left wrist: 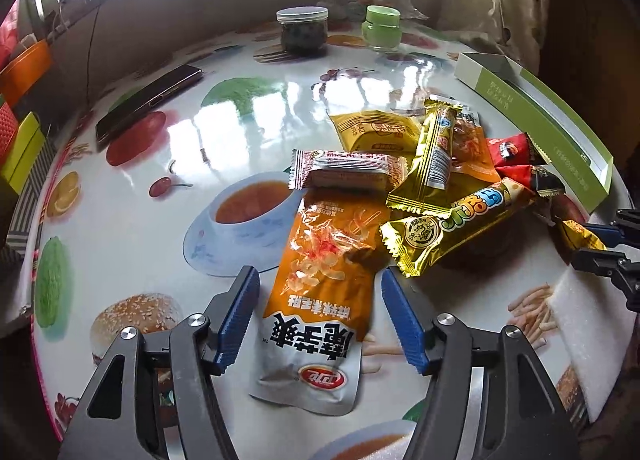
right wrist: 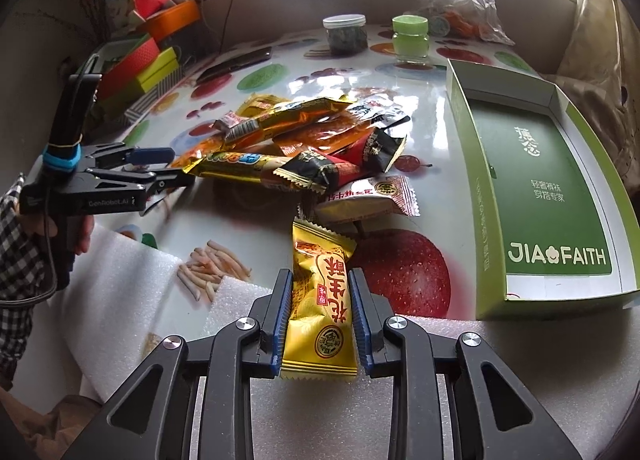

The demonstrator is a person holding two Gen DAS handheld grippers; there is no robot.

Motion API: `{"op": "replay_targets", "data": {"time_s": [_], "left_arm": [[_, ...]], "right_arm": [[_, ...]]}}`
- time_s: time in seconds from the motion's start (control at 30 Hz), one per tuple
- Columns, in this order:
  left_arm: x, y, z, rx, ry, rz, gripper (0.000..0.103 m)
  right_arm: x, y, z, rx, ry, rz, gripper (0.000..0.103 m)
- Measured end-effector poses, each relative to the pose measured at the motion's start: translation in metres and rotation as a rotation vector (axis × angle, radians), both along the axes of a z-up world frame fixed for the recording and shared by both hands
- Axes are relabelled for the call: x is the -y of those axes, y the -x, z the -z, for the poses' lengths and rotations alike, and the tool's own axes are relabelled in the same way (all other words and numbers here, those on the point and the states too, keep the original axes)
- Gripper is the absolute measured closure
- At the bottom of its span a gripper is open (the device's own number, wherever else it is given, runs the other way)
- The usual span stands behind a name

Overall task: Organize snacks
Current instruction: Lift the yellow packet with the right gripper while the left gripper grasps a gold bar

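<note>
Left wrist view: left gripper (left wrist: pixel 318 314) points down at the table (left wrist: pixel 120 228), jaws wide, blue pads on either side of an orange-and-silver pouch (left wrist: pixel 320 308) that lies flat on the fruit-print cloth; a gap shows between each pad and the pouch, so nothing is gripped. Beyond the pouch, a loose heap of snacks: a pink-white wrapped bar (left wrist: pixel 348 170), a yellow packet (left wrist: pixel 378 130), two gold sticks (left wrist: pixel 436 148) crossing over each other, red wrappers at the right. Green open box (left wrist: pixel 560 116) along the far right edge. Dark-filled jar with a white lid (left wrist: pixel 303 30) and a green jar (left wrist: pixel 381 28) stand at the far side; a phone (left wrist: pixel 150 100) lies to the left. The other gripper's tips enter at the right edge. Right wrist view: right gripper (right wrist: pixel 320 322) narrow, pads pressing both sides of a yellow snack packet (right wrist: pixel 320 300), held lengthwise between the fingers, near the table edge, just beside the heap (right wrist: pixel 304 140). The green box (right wrist: pixel 548 196) sits empty to the right, near the packet. White foam sheet (right wrist: pixel 132 280) lies at the near edge. At left, the left gripper (right wrist: pixel 172 168) reaches toward the heap, held by a hand (right wrist: pixel 82 232) with a checked sleeve (right wrist: pixel 14 260).
</note>
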State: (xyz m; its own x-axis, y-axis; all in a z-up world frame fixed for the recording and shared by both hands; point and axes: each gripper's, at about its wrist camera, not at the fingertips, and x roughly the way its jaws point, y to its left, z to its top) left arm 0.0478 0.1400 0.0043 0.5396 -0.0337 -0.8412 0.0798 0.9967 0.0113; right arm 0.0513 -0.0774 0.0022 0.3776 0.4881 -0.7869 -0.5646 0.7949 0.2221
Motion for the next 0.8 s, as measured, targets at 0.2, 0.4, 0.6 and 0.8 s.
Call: {"op": "replay_targets", "data": {"time_s": [0.2, 0.4, 0.6, 0.8], "left_arm": [[0.008, -0.001, -0.004, 0.021, -0.013, 0.016, 0.071], [0.010, 0.000, -0.010, 0.045, 0.012, 0.040, 0.103], [0.014, 0.005, -0.014, 0.059, 0.079, 0.018, 0.103], [0.020, 0.016, -0.027, 0.082, 0.081, 0.016, 0.103]], "right_arm": [[0.000, 0.000, 0.000, -0.003, -0.002, 0.001, 0.077], [0.001, 0.000, 0.001, -0.007, -0.014, 0.013, 0.077], [0.003, 0.003, -0.002, 0.009, -0.023, 0.013, 0.078], [0.012, 0.009, -0.013, 0.025, -0.069, 0.020, 0.078]]}}
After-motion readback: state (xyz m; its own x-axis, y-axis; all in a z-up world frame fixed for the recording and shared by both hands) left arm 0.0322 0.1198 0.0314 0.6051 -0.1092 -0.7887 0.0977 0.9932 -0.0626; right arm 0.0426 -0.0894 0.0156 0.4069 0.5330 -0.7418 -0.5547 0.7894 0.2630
